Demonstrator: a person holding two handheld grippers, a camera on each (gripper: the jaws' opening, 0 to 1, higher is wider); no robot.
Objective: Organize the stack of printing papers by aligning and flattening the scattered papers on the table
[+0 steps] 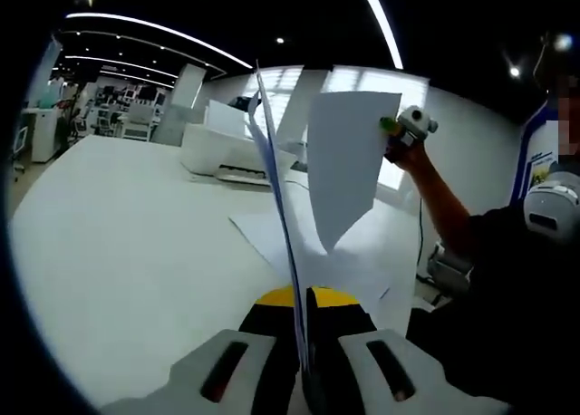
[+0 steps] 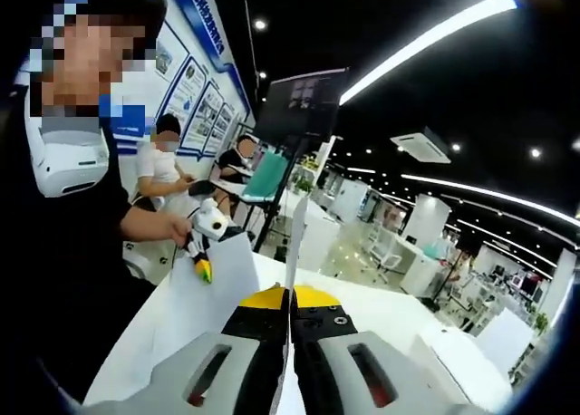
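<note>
Big open office with strip lights, and a white table (image 1: 118, 252) running off toward the desks. Both grippers are clamped tight on printing papers, held up on edge above that table: the left gripper (image 1: 299, 361) pinches a thin bundle (image 1: 276, 188), the right gripper (image 2: 290, 361) a single sheet (image 2: 295, 234). A few more papers (image 1: 362, 270) lie fanned on the table just past the left jaws. Paper's light, floppy and slick, so I'd grip near an edge and go easy. Both hands are raised, jaws pointing forward and up.
</note>
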